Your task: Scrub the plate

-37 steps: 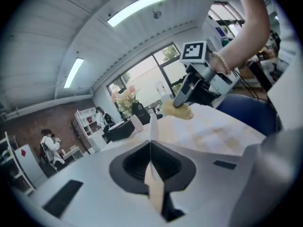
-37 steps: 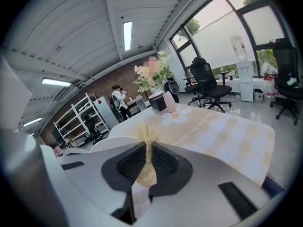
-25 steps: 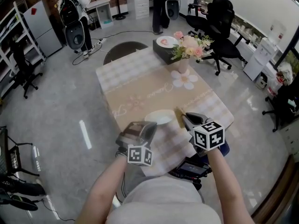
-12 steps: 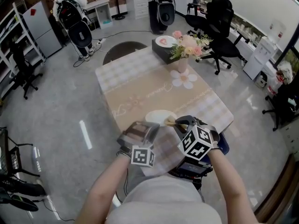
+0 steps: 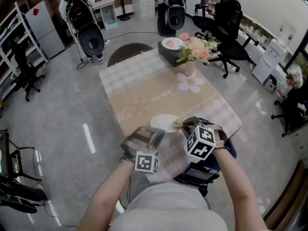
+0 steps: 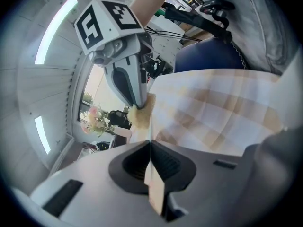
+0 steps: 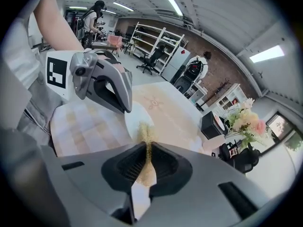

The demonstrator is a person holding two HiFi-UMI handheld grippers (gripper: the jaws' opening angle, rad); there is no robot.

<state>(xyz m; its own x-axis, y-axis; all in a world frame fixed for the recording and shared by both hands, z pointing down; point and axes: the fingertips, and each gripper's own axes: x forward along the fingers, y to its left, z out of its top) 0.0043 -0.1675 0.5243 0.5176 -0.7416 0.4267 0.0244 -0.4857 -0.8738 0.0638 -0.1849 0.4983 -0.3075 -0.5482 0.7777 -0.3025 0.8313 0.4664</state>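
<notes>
A white plate (image 5: 165, 122) lies near the front edge of the table (image 5: 144, 88), on a checked cloth. My left gripper (image 5: 155, 133) is shut on the plate's near rim, and the rim (image 6: 155, 191) shows edge-on between its jaws. My right gripper (image 5: 186, 124) is shut on a yellow scrub pad (image 5: 177, 124). The pad (image 7: 144, 135) rests against the plate's (image 7: 135, 118) right edge. In the left gripper view the right gripper (image 6: 137, 100) comes down from above with the pad (image 6: 140, 115) at its tip.
A vase of pink flowers (image 5: 192, 51) and a black box with a pink dish (image 5: 170, 46) stand at the table's far end. A blue seat (image 5: 231, 150) sits by the near right corner. Office chairs (image 5: 226, 28) and people with backpacks (image 5: 84, 18) are beyond.
My right gripper has swung left with the scrub pad, from beside the plate onto its right edge. The left gripper has stayed on the rim. The people at the back have shifted.
</notes>
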